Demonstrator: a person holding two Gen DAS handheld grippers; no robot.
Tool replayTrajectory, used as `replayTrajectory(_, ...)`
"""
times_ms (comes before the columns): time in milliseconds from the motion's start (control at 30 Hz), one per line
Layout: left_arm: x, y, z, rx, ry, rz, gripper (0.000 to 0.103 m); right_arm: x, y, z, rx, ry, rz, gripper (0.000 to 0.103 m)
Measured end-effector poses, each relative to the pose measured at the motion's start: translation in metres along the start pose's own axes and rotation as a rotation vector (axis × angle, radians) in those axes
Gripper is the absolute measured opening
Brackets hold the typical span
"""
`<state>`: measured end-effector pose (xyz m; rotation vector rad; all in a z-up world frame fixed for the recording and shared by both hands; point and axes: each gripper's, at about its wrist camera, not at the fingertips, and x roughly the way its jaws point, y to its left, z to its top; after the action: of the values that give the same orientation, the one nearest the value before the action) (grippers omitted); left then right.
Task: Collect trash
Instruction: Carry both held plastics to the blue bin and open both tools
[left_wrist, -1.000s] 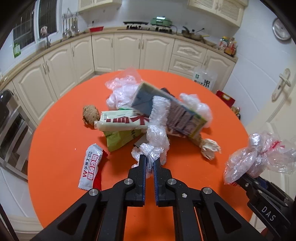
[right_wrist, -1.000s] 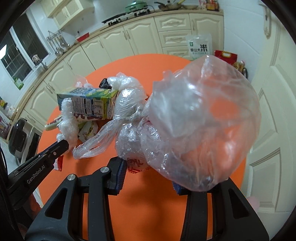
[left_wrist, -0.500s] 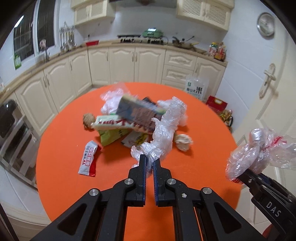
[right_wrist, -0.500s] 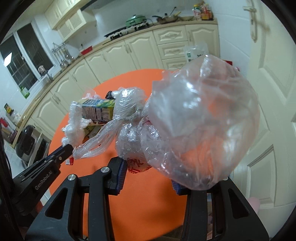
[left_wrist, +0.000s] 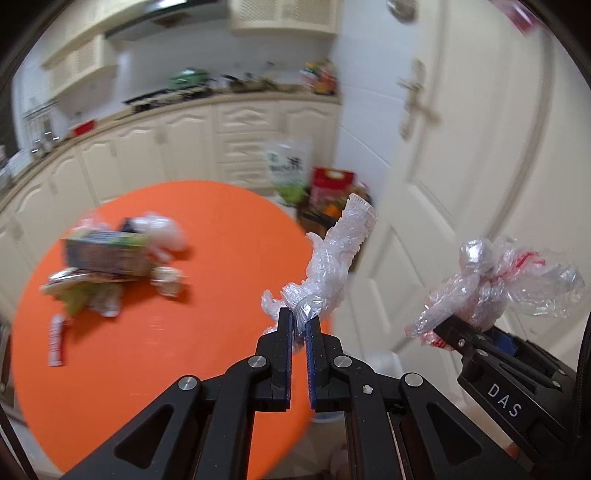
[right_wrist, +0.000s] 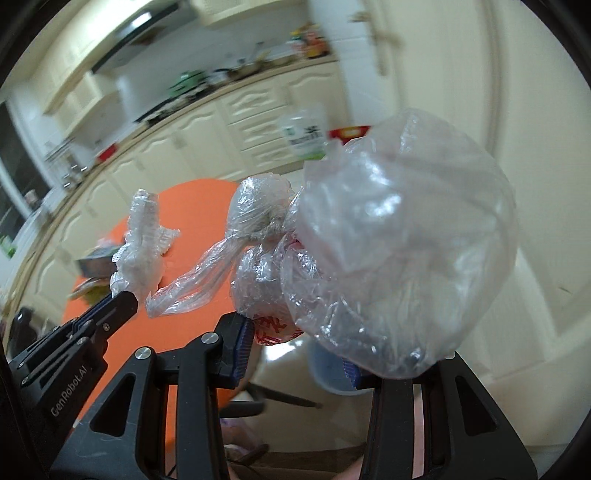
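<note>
The left gripper (left_wrist: 299, 320) is clamped on a crumpled plastic wrap (left_wrist: 334, 262), and the right gripper (right_wrist: 297, 345) is clamped on a bundle of clear plastic bags (right_wrist: 388, 251); both loads hang in the air past the edge of the orange table (left_wrist: 207, 332). A pale bin (right_wrist: 328, 373) seems to stand on the floor below the right gripper, so I judge the step is to carry both loads over it. To do it well, keep the 2 grips firm, bring each load fully above the opening and only then release, because the light plastic can drift aside; the carton (left_wrist: 107, 251) and other wrappers remain on the table.
</note>
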<state>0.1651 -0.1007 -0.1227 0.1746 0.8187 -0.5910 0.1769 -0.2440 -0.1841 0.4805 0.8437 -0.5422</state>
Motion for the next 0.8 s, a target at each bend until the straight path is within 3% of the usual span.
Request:
replayTrajectory(300,0.08,-0.057,0.012,0.104,0.149,-0.095,0.004,0.02,-0.049,0.0,0.049,0.056,-0.145,0.038)
replayTrajectory(433,0.122,-0.057,0.031,0.087,0.232,-0.123,0.009,0.032,-0.061,0.003,0.065,0.08,-0.17,0.038)
replayTrajectory(567,0.165,-0.048,0.056,0.041,0.343,-0.109,0.027,0.048,-0.073,0.012,0.075,0.105,-0.17,0.038)
replayTrajectory(800,0.179,-0.046,0.089,0.047,0.304,-0.054,0.035,0.075,-0.072,0.015,0.058,0.155,-0.113,0.038)
